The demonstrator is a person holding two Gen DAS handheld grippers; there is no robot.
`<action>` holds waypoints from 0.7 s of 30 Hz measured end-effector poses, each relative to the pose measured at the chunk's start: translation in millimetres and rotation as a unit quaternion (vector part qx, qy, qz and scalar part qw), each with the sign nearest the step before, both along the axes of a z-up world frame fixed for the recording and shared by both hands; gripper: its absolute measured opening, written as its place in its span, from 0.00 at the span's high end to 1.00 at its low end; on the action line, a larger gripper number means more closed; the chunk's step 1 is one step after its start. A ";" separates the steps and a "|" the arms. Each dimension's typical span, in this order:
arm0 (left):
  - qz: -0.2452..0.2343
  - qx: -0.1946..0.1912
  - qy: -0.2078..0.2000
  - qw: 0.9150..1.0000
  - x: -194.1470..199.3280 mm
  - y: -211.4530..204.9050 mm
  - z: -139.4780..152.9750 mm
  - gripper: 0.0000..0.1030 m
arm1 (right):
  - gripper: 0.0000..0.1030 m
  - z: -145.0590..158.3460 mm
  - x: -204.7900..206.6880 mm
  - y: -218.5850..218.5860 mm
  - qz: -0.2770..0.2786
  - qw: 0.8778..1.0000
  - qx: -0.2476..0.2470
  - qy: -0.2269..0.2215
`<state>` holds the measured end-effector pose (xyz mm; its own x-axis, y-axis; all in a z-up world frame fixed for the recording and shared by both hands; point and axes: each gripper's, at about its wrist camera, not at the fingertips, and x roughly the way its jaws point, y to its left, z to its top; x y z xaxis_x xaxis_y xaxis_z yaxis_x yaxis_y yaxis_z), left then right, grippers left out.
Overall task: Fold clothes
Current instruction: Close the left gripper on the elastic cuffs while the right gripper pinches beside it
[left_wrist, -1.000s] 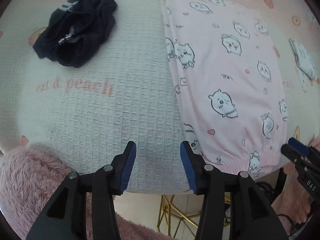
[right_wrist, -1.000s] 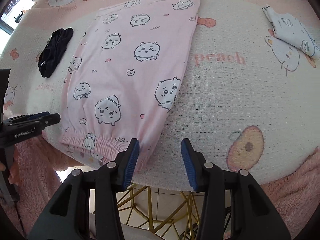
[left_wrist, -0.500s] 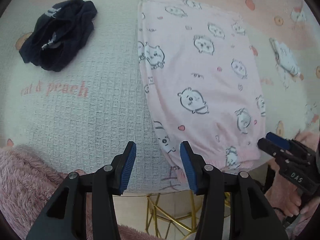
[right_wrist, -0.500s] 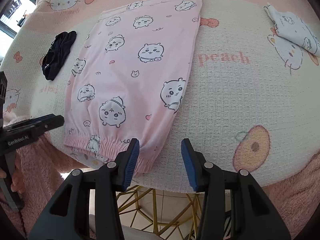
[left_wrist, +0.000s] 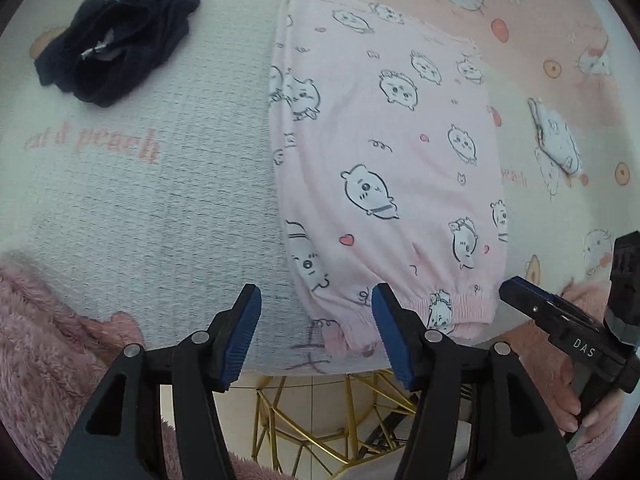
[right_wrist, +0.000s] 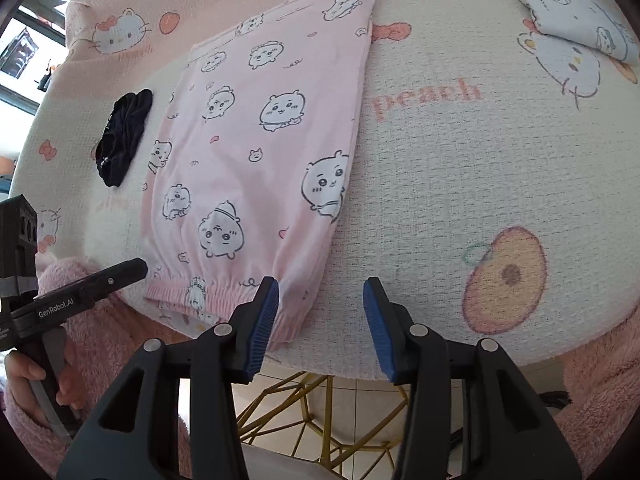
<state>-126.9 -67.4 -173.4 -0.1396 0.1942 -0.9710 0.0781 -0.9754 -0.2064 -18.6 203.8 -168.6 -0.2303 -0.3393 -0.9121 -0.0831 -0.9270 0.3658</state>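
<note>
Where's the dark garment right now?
The dark garment lies bunched on the cloth-covered table, left of the pink pants in both views.

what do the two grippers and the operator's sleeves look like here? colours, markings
Both grippers are black plastic clamp-style frames with silver pivot screws and ribbed blue pads. The left gripper reads "GenRobot.AI" along its side in the right wrist view; the right gripper shows "DAS" in the left wrist view. Fluffy pink sleeves cover both arms.
</note>
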 end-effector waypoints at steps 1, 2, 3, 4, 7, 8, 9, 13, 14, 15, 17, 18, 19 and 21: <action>-0.003 -0.007 -0.005 1.000 0.5 0.5 -2.9 0.42 | 0.56 -8.3 -5.3 -9.2 0.009 1.000 0.006 -0.009; -0.006 -0.015 -0.011 1.000 1.1 0.3 -5.9 0.42 | 0.56 -14.6 -5.4 -13.8 0.018 0.999 0.018 -0.021; 0.000 -0.014 -0.015 1.000 7.0 -2.2 -5.9 0.42 | 0.56 -13.8 -4.4 -17.0 0.022 0.999 0.024 -0.017; 0.007 -0.011 -0.019 1.000 14.5 -5.4 -4.8 0.42 | 0.56 -13.0 -3.4 -20.2 0.026 0.999 0.030 -0.013; 0.043 0.040 -0.033 0.998 25.5 -37.1 -3.9 0.42 | 0.56 -9.4 4.7 -19.8 0.035 0.999 0.012 -0.018; 0.058 0.072 -0.037 0.995 31.8 -49.8 -6.4 0.42 | 0.56 -9.6 8.8 -16.0 0.032 0.999 -0.005 -0.023; 0.069 0.089 -0.035 0.993 33.6 -56.0 -7.8 0.42 | 0.56 -14.5 10.1 -12.7 0.025 0.998 -0.035 -0.034; 0.095 0.135 -0.025 0.986 38.7 -83.8 -10.0 0.42 | 0.54 -18.2 13.4 -4.4 0.001 0.994 -0.098 -0.041; 0.103 0.152 -0.024 0.983 41.9 -94.4 -11.0 0.43 | 0.54 -15.4 13.6 -3.9 0.002 0.994 -0.103 -0.033; 0.110 0.168 -0.023 0.979 45.1 -105.1 -12.0 0.50 | 0.59 -17.9 8.2 -10.6 0.003 0.994 -0.104 -0.028; 0.110 0.163 -0.029 0.980 47.1 -98.0 -9.8 0.60 | 0.62 -25.0 -2.6 -27.4 0.010 0.995 -0.093 -0.023; 0.111 0.158 -0.030 0.981 47.9 -98.8 -11.0 0.65 | 0.63 -26.2 -2.1 -30.5 0.017 0.996 -0.080 -0.023; 0.114 0.158 -0.028 0.980 58.5 -85.5 -4.6 0.66 | 0.63 -27.4 -1.4 -33.6 0.024 0.997 -0.068 -0.023; 0.119 0.166 -0.029 0.978 67.0 -62.7 -5.0 0.68 | 0.63 -28.6 -3.8 -36.4 0.024 0.998 -0.062 -0.021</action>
<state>-59.9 -130.1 -178.4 -0.1653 0.4686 -0.8678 0.3168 -0.8080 -0.4967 -22.4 167.4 -197.2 -0.1739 -0.4595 -0.8710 -0.0570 -0.8783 0.4747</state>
